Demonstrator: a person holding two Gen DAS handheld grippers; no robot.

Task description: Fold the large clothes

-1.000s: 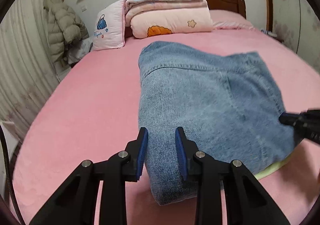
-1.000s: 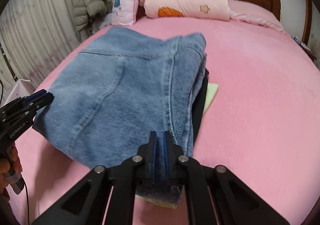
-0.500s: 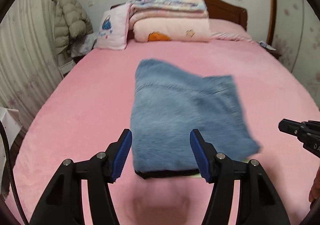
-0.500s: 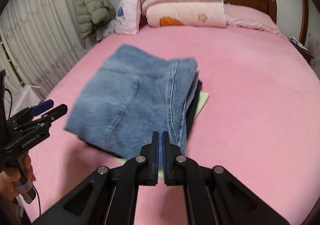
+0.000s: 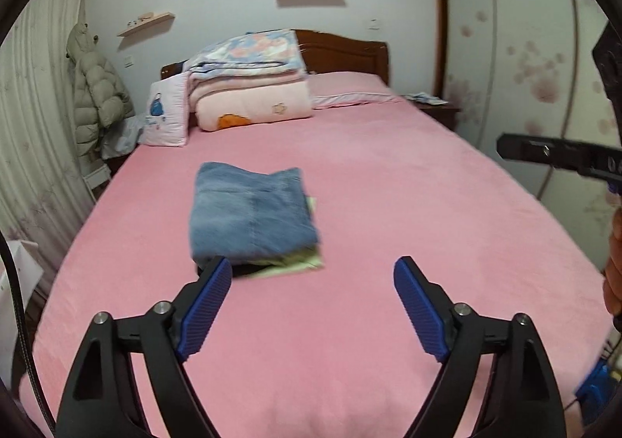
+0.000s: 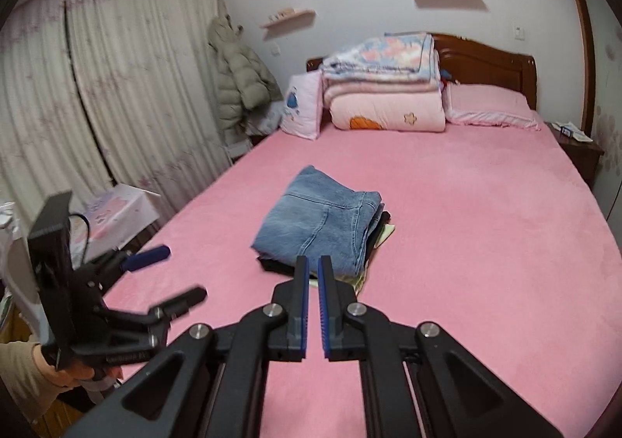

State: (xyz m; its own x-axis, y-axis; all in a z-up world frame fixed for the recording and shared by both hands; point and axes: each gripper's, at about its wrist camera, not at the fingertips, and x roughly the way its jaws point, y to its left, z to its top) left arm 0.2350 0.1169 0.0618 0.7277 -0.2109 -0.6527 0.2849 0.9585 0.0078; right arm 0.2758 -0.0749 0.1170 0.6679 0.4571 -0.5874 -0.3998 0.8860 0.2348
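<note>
Left wrist view: our left hand-held gripper [image 5: 313, 305] has its blue pads spread wide, gripping nothing, raised over the pink bed [image 5: 388, 204]. Our right hand-held gripper [image 6: 313, 305] has its pads drawn almost together with a thin gap, also gripping nothing. Beyond both lies the folded denim garment [image 6: 320, 228], resting atop a dark piece and a pale green one, mid-bed. Stacked quilts [image 6: 385, 88] sit at the headboard [image 6: 490, 53].
</note>
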